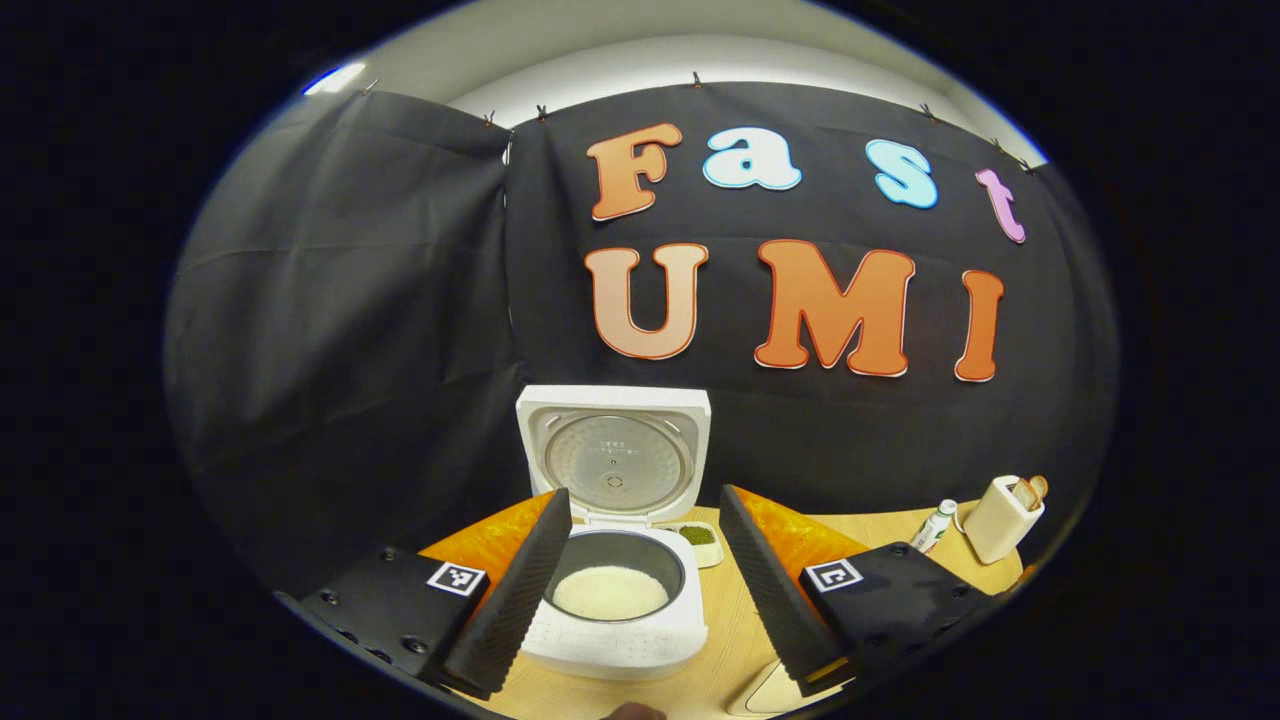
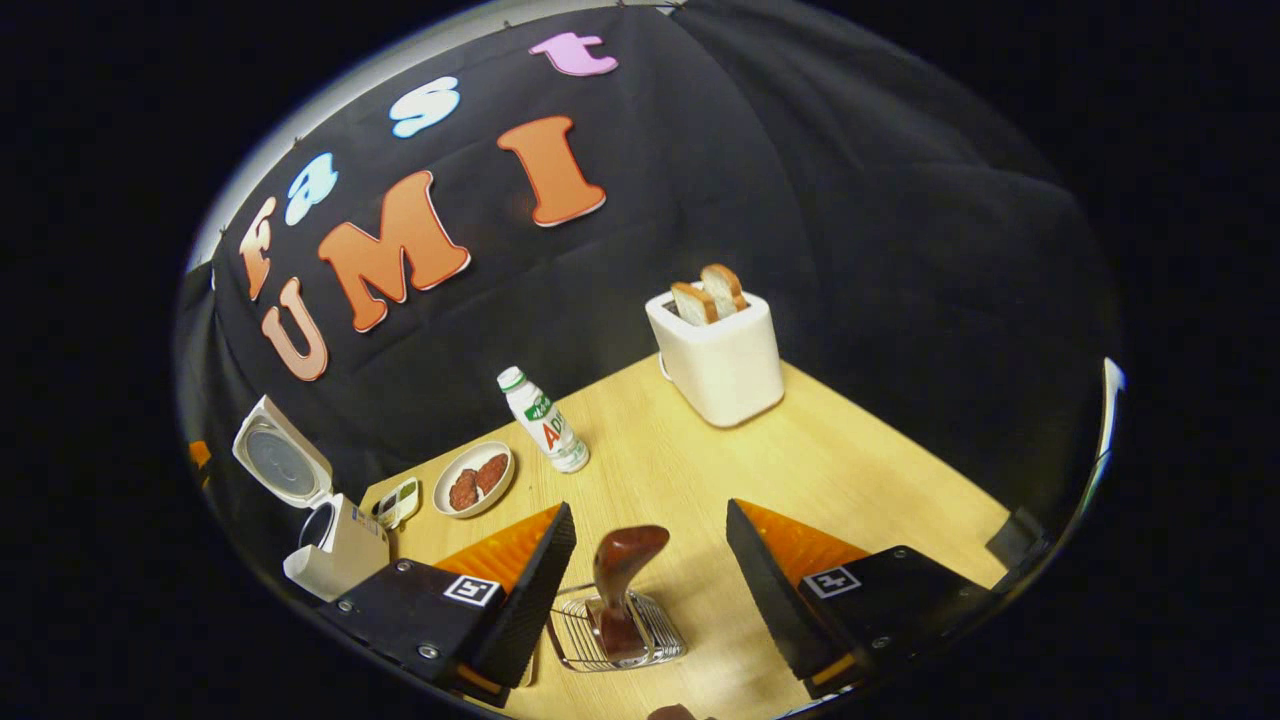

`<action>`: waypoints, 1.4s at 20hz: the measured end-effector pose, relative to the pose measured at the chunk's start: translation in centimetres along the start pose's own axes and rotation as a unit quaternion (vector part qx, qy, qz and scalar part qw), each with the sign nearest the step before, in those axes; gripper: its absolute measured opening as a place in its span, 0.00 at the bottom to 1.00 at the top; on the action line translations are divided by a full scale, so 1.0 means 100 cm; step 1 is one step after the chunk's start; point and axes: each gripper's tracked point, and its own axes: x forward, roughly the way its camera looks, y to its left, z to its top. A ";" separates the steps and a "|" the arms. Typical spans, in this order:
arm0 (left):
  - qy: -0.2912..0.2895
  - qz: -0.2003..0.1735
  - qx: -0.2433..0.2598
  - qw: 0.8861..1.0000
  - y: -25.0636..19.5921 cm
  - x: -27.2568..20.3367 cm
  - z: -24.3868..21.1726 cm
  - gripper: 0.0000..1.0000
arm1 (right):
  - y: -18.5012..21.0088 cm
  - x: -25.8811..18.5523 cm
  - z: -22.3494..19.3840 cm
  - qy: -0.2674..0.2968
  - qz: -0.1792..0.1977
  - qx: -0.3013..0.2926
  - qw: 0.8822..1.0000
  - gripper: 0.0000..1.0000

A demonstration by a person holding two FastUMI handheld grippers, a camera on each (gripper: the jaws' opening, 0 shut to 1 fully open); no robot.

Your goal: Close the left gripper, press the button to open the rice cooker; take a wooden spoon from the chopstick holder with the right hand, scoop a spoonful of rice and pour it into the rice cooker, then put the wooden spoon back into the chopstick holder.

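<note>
Right gripper view showed the right gripper (image 2: 645, 575) spread around the wooden spoon (image 2: 622, 575) standing in the chopstick holder (image 2: 655, 640); the left gripper (image 1: 645, 570) was spread before the open rice cooker (image 1: 615, 560).

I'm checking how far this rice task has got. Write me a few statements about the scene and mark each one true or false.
1. The rice cooker lid stands open. True.
2. The inner pot is empty. False: white rice lies in it.
3. The right hand-held gripper is clamped on the wooden spoon. False: its jaws are spread, with the spoon between them untouched.
4. The wooden spoon stands in the wire chopstick holder. True.
5. The toaster holds two slices of bread. True.
6. The left hand-held gripper is shut. False: its jaws are apart, in front of the cooker.
</note>
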 end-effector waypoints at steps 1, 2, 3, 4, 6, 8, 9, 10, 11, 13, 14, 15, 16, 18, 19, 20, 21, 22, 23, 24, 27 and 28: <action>-0.005 0.003 0.000 1.000 0.006 0.005 0.008 0.97 | 0.007 -0.006 0.016 -0.016 0.001 -0.015 1.000 0.94; -0.009 0.005 0.000 1.000 0.009 0.011 0.016 1.00 | 0.017 -0.015 0.033 -0.032 0.005 -0.031 0.999 0.94; -0.014 0.005 -0.003 1.000 0.012 0.016 0.024 1.00 | 0.028 -0.022 0.048 -0.047 0.012 -0.043 0.998 0.95; -0.018 0.006 -0.004 1.000 0.014 0.020 0.032 1.00 | 0.043 -0.032 0.067 -0.069 0.019 -0.060 0.996 0.95; -0.026 0.007 -0.002 1.000 0.018 0.029 0.047 0.96 | 0.076 -0.047 0.098 -0.107 0.038 -0.092 0.989 0.95; -0.037 0.008 -0.004 0.999 0.021 0.038 0.066 1.00 | 0.113 -0.064 0.126 -0.142 0.064 -0.117 0.981 0.95; -0.042 0.009 -0.007 0.999 0.024 0.043 0.075 1.00 | 0.133 -0.073 0.138 -0.159 0.079 -0.126 0.976 0.95; -0.042 0.009 -0.009 0.999 0.026 0.049 0.083 1.00 | 0.151 -0.082 0.149 -0.174 0.092 -0.134 0.971 0.95; -0.043 0.009 -0.012 0.999 0.030 0.055 0.090 1.00 | 0.171 -0.091 0.159 -0.187 0.107 -0.141 0.966 0.95; -0.043 0.006 -0.019 0.999 0.037 0.070 0.103 1.00 | 0.197 -0.110 0.174 -0.212 0.124 -0.154 0.957 0.95; -0.041 0.005 -0.022 0.999 0.041 0.077 0.109 1.00 | 0.206 -0.119 0.184 -0.226 0.130 -0.160 0.952 0.95; -0.040 0.003 -0.022 0.999 0.045 0.087 0.114 0.96 | 0.216 -0.126 0.192 -0.238 0.131 -0.165 0.948 0.95; -0.033 0.002 -0.022 0.999 0.048 0.099 0.117 1.00 | 0.224 -0.134 0.198 -0.249 0.132 -0.168 0.945 0.95; -0.026 0.003 -0.017 1.000 0.056 0.122 0.122 0.98 | 0.237 -0.142 0.205 -0.260 0.131 -0.171 0.941 0.95; -0.022 -0.001 -0.015 1.000 0.056 0.137 0.123 0.96 | 0.242 -0.144 0.206 -0.260 0.128 -0.169 0.942 0.95; -0.018 -0.005 -0.012 1.000 0.055 0.151 0.123 0.97 | 0.244 -0.146 0.206 -0.258 0.126 -0.164 0.944 0.95; -0.009 -0.010 -0.008 1.000 0.056 0.166 0.120 0.96 | 0.247 -0.149 0.206 -0.256 0.126 -0.160 0.945 0.94; -0.001 -0.016 -0.006 1.000 0.056 0.183 0.117 0.96 | 0.248 -0.150 0.206 -0.256 0.123 -0.156 0.946 0.94; 0.011 -0.020 -0.007 1.000 0.055 0.199 0.110 0.96 | 0.248 -0.152 0.207 -0.258 0.119 -0.153 0.946 0.95; 0.021 -0.024 -0.008 0.999 0.054 0.214 0.104 0.96 | 0.246 -0.153 0.208 -0.262 0.112 -0.151 0.947 0.95; 0.046 -0.015 -0.011 0.999 0.061 0.258 0.084 0.96 | 0.237 -0.160 0.206 -0.269 0.089 -0.152 0.947 0.95; 0.052 -0.016 -0.010 0.998 0.062 0.270 0.078 0.96 | 0.235 -0.163 0.206 -0.269 0.081 -0.153 0.947 0.95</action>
